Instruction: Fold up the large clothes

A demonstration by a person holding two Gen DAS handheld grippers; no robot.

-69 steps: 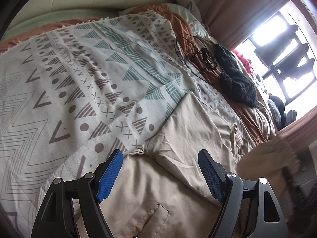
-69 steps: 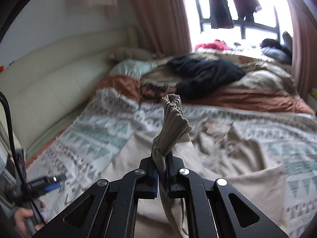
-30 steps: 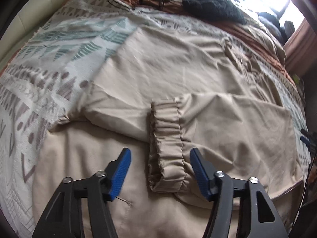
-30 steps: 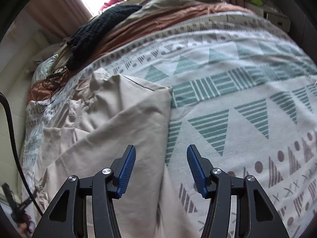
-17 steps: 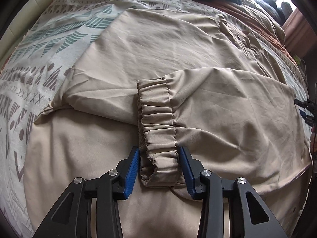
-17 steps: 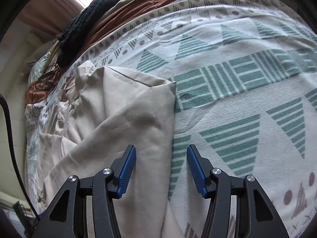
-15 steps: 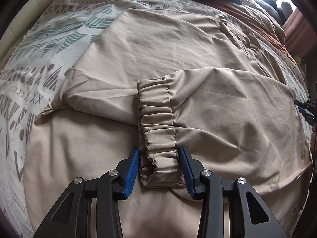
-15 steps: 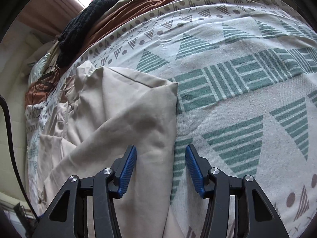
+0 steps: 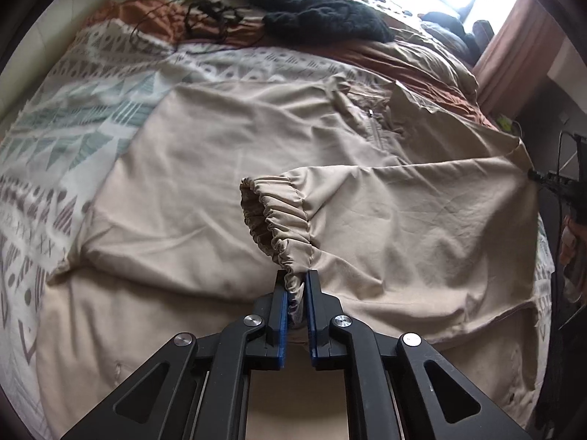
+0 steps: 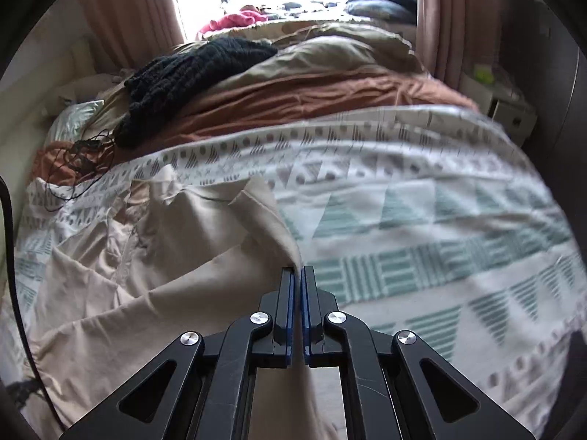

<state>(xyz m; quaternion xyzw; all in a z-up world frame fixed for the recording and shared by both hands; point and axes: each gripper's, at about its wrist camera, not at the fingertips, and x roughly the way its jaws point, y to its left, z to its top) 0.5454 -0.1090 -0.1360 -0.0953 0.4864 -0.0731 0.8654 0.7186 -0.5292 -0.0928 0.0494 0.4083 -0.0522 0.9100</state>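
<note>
- Left wrist view: the left gripper [image 9: 295,286], black with blue pads, is closed tight on the gathered elastic cuff [image 9: 277,216] of a large beige jacket [image 9: 227,168], pinching the cuff's near end between its pads.
- The cuff stands lifted off the cloth, its mouth open toward 10 o'clock, and the sleeve [image 9: 422,212] runs off from it toward 3 o'clock.
- The jacket lies spread across the bed's white bedspread with green and brown geometric print [image 9: 66,124], its zipped collar [image 9: 370,117] at about 1 o'clock from the cuff.
- Past the jacket, at 12 o'clock, a black knitted garment [image 9: 319,14] lies on a rust-brown blanket [image 9: 396,55], with a tangle of black cable [image 9: 209,18] just beside it at 11 o'clock.
- Right wrist view: the right gripper [image 10: 297,275] is closed to a thin slit on the jacket's edge [image 10: 271,220]; the beige cloth rises to its tips in a taut ridge.
- The rest of the jacket spreads toward 9 o'clock, rumpled on the bedspread.
- The patterned bedspread fills the side from 1 to 4 o'clock.
- The black knit lies at 11 o'clock, with pinkish curtains [image 10: 128,14] beyond.
</note>
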